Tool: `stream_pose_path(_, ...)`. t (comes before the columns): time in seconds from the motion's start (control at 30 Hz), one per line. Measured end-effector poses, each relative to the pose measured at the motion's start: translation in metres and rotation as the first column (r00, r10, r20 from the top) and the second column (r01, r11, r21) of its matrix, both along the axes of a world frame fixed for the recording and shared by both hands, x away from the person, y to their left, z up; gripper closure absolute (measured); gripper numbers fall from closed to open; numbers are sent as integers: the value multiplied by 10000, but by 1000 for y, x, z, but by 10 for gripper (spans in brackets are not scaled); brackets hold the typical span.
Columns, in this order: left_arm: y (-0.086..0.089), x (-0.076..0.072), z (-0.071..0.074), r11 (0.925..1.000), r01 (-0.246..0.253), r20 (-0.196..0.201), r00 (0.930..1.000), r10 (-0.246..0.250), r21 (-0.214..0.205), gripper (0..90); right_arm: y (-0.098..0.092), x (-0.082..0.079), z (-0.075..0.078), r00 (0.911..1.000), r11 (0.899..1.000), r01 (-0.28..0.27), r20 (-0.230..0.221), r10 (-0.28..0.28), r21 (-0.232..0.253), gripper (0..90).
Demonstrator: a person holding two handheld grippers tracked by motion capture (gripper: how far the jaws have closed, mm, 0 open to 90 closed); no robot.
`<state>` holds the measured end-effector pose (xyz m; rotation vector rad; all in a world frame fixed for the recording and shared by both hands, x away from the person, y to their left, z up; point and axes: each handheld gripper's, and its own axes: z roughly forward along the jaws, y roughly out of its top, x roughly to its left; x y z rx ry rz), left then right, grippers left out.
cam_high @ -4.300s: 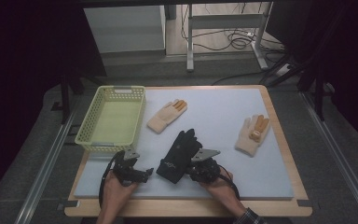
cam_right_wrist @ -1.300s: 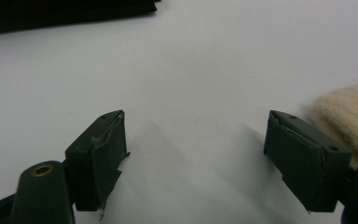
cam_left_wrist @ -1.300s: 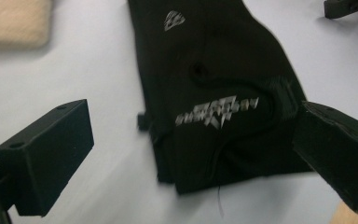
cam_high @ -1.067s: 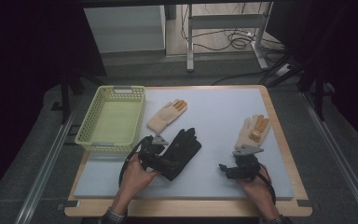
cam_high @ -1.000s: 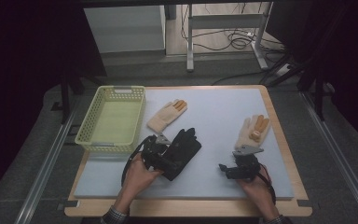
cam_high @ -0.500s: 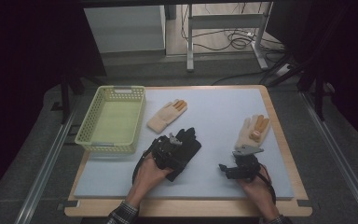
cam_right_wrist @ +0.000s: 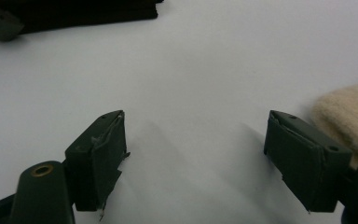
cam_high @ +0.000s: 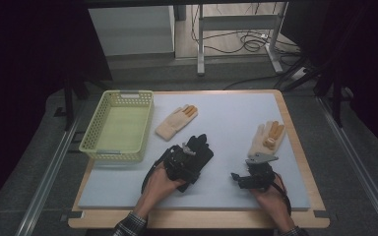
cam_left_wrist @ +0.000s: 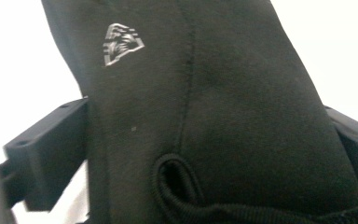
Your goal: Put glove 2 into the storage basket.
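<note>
We had the left gripper point(cam_high: 181, 164) over the cuff end of the black glove point(cam_high: 197, 153), which lay on the blue-grey mat point(cam_high: 226, 123) near the table's middle, right of the yellow basket point(cam_high: 120, 125). In the left gripper view the glove point(cam_left_wrist: 205, 112) sat between the two jaws; they had just been closing, but we could not tell if the pads pressed it yet. The right gripper point(cam_high: 248, 178) rested wide open and empty beside the cream glove point(cam_high: 267, 138). To do this step well, we judged one should close on both cloth layers near the cuff before lifting.
</note>
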<state>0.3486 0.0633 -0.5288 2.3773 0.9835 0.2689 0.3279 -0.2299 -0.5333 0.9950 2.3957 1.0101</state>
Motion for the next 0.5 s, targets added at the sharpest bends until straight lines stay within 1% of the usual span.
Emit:
stream_pose_path(0.13,5,-1,4,10000,53,182,9998,-54,6,235,0,0,0,10000,10000,1,3,-1,-4,206)
stream_pose_path(0.23,9,-2,6,10000,7,345,9994,-7,11,443,0,0,0,10000,10000,6,10,-6,-11,205)
stream_pose_path(0.3,11,-2,7,10000,11,407,9992,-14,74,538,0,0,0,10000,10000,10,9,-10,-11,204)
stream_pose_path(0.37,11,-4,8,9999,10,466,9989,-16,139,595,0,0,0,10000,10000,11,10,-11,-10,204)
stream_pose_path(0.5,12,-4,12,9998,145,468,9988,-152,148,642,0,0,0,10000,10000,17,9,-17,-14,203)
